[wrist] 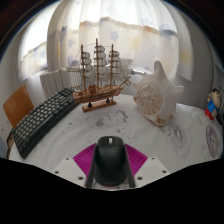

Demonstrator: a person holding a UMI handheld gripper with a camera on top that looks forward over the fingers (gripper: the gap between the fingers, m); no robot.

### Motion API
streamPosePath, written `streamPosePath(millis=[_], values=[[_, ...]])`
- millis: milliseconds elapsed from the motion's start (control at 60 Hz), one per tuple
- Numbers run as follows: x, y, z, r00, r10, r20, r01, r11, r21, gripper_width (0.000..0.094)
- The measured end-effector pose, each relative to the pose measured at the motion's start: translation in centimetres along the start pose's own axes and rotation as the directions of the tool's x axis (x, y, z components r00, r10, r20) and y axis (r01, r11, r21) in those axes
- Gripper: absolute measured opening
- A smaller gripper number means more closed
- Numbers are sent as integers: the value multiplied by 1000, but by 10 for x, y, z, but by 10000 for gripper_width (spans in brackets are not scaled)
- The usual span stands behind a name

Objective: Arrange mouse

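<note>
Resting on a pale marbled table (pixel 120 125) before curtained windows (pixel 110 30) — mouse (pixel 110 160), long axis near-to-far, clenched in gripper (pixel 110 168).

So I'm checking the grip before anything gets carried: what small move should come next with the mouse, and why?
Probably close the fingers a little further. The black mouse sits between the gripper pads on the white table, but whether both pads press it cannot be seen. A firm hold seems wise before moving it toward the keyboard, short of the model ship and seashell.
</note>
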State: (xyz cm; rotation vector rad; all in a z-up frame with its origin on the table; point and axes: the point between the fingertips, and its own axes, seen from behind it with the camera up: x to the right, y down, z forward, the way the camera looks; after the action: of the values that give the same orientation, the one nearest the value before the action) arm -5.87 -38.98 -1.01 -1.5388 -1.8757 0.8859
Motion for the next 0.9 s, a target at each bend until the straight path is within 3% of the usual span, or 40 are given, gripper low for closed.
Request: streamPosePath(millis=[150, 317, 417, 517, 583, 650, 800, 900], values=[[1, -15, -11, 997, 32, 76, -29, 999, -46, 467], [57, -101, -90, 986, 84, 144, -94, 994, 62, 467], [138, -152, -134, 996, 34, 84, -48, 985, 166, 466], [237, -170, -154, 998, 66, 2, -65, 976, 206, 465], [315, -164, -156, 994, 59, -96, -36, 974, 224, 464], [379, -135, -144, 982, 87, -166, -55, 980, 189, 463], [486, -44, -95, 950, 223, -221, -202, 973, 115, 467], [531, 4, -70, 938, 210, -275, -199, 978, 68, 471]])
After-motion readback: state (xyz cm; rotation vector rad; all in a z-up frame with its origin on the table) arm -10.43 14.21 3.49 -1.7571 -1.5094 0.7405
